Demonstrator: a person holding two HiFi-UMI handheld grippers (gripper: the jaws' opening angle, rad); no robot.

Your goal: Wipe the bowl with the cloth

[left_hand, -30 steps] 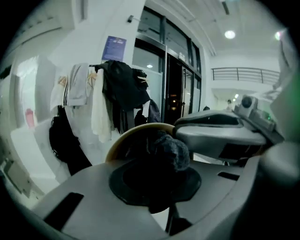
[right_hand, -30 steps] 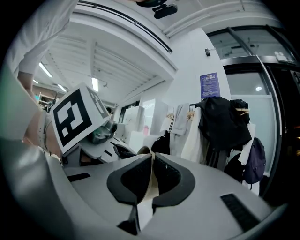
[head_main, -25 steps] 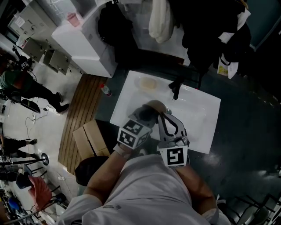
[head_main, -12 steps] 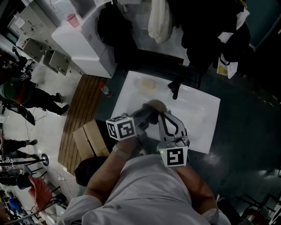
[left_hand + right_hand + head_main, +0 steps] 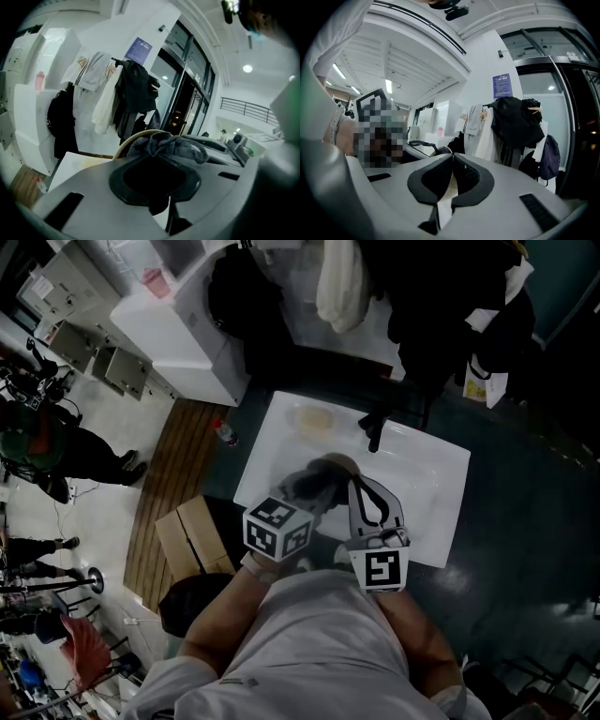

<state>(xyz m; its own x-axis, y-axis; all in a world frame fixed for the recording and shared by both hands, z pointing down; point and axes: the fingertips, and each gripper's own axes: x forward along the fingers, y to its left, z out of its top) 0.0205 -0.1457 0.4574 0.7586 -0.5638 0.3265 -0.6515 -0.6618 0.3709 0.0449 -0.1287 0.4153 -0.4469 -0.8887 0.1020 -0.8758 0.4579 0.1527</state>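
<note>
We clamp the left gripper [image 5: 158,185] on the cloth [image 5: 171,145] (soft, limp, likely to bunch) against the bowl [image 5: 338,463] over the sink [image 5: 436,474]. The right gripper [image 5: 451,180] pinches the bowl's rim, which we judge rigid and slippery.

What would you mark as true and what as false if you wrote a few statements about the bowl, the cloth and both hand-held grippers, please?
1. The left hand-held gripper is shut on a grey cloth. True.
2. The right hand-held gripper is open and empty. False: its jaws are clamped on the rim of the bowl.
3. The bowl stands on the wooden floorboards. False: it is held over the white sink.
4. A black tap stands at the sink's far edge. True.
</note>
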